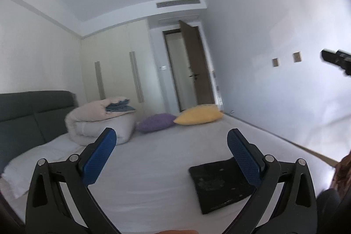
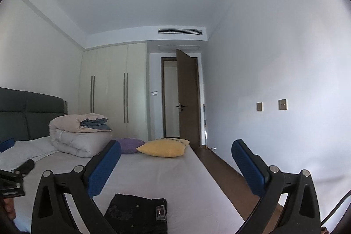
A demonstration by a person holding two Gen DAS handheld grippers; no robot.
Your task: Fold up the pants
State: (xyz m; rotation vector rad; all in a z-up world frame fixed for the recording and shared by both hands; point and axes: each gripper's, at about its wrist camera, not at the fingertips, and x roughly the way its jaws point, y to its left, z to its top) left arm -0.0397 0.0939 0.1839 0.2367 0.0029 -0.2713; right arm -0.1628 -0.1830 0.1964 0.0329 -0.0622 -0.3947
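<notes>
Black pants (image 1: 221,185) lie folded into a compact rectangle on the white bed sheet (image 1: 153,168). In the right wrist view the pants (image 2: 138,214) sit low in the middle, with a small label showing. My left gripper (image 1: 171,139) is open and empty, raised above the bed to the left of the pants. My right gripper (image 2: 175,150) is open and empty, held above and behind the pants. Part of the right gripper shows at the right edge of the left wrist view (image 1: 335,60), and part of the left gripper at the left edge of the right wrist view (image 2: 13,177).
A rolled duvet (image 1: 98,122) with folded blue cloth on top lies by the dark headboard (image 1: 33,111). A purple cushion (image 1: 155,122) and a yellow cushion (image 1: 197,116) lie at the far end. A wardrobe (image 2: 114,91), an open door (image 2: 188,98) and a wood floor strip (image 2: 230,179) are beyond.
</notes>
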